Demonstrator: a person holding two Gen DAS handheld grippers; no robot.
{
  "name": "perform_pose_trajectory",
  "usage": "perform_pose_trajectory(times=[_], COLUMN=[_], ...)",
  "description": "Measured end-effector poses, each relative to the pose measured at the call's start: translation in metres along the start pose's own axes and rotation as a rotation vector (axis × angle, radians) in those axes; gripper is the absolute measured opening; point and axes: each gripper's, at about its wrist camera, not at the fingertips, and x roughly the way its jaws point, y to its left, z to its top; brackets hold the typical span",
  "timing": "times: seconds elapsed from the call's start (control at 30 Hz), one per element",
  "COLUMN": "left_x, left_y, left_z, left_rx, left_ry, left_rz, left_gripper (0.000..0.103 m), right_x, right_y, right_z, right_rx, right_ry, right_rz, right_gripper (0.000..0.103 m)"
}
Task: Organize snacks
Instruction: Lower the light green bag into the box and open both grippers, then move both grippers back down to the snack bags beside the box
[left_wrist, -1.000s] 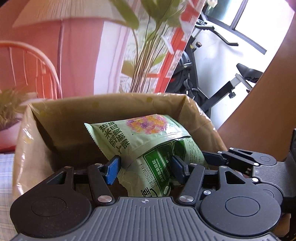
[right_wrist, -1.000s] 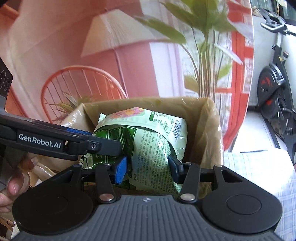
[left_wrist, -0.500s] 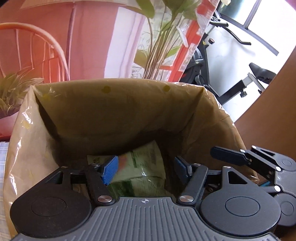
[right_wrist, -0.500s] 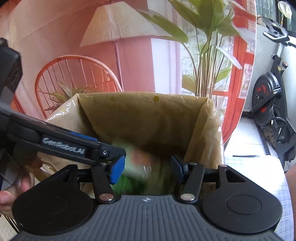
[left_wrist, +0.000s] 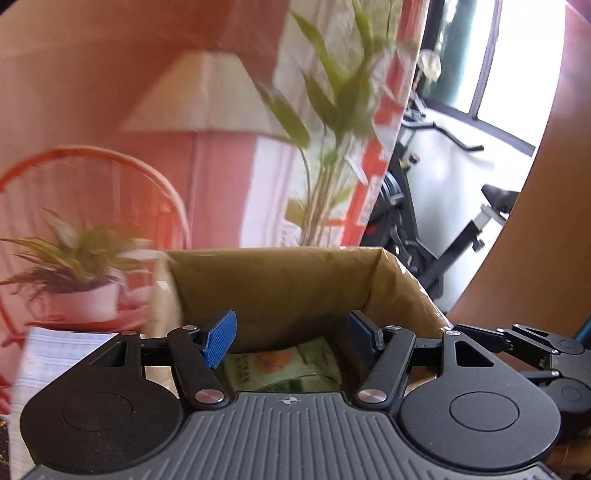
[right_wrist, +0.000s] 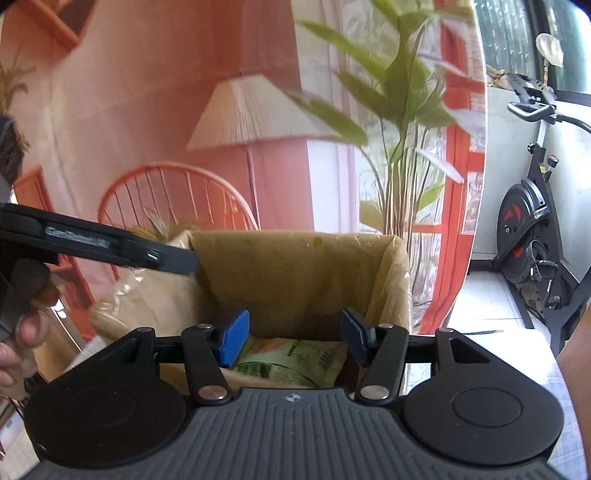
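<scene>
Writing: the left gripper's arm, seen side-on in the right wrist view, carries a white label; blur makes it unreadable at this moment (a second ago it read "GenRobot.AI"). The green snack bag (right_wrist: 291, 363) shows a barcode and dense small print, too small to read; in the left wrist view its face (left_wrist: 280, 369) shows an orange-yellow picture and blurred characters.

Change from earlier: one second ago both grippers pinched the bag, held upright above the opening of the plastic-lined cardboard box (left_wrist: 295, 280). Half a second ago it was already down inside, blurred. Now it lies flat on the box bottom, and both cameras have risen and pulled back, so the box sits lower in each view and more of the printed backdrop shows (lamp, orange chair, tall plant).

Pose: left gripper (left_wrist: 290, 338) hangs above the near edge of the box, angled down into it, blue pads spread apart with nothing between them; the bag lies well below. Right gripper (right_wrist: 291, 334) is angled down likewise, pads spread, empty, the box (right_wrist: 295, 266) beyond. The person's left hand (right_wrist: 26, 325) wraps the left gripper's handle at the left edge of the right wrist view. An exercise bike (right_wrist: 532, 240) stands at right.
</scene>
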Motion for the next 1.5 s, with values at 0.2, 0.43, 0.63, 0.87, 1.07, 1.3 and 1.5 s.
perform_pose_trajectory(times=[0.2,0.43,0.63,0.87,1.07,1.3,1.5], left_x=[-0.046,-0.086,-0.106,-0.080,-0.069,-0.068,-0.060], left_y=[0.016,0.036,0.041,0.046,0.057,0.070,0.081], left_z=[-0.025,-0.059,-0.101,-0.157,-0.182,-0.201,-0.224], left_rx=[-0.012,0.004,0.028,-0.037,-0.108,-0.159,-0.187], left_ry=[-0.024,-0.044,-0.090,0.007,0.031,0.015,0.080], left_rz=[0.020,0.059,0.154,0.203,0.221,0.193,0.224], left_gripper=[0.069,0.075,0.084,0.091,0.091,0.091,0.091], right_x=[-0.033,-0.055,-0.060,-0.057,-0.053,-0.047,-0.043], right_y=[0.003,0.003,-0.002,-0.007,-0.013,-0.012,-0.005], right_z=[-0.020,-0.048,-0.073,-0.104,-0.126,-0.135,-0.136], right_rx=[0.030,0.063,0.079,0.078,0.108,0.119,0.102], right_ry=[-0.039,-0.044,-0.024,0.023,0.072,0.095,0.106], right_rz=[-0.001,-0.006,-0.023,-0.046,-0.048,-0.039,-0.029], right_gripper=[0.059,0.060,0.069,0.069,0.069,0.069,0.069])
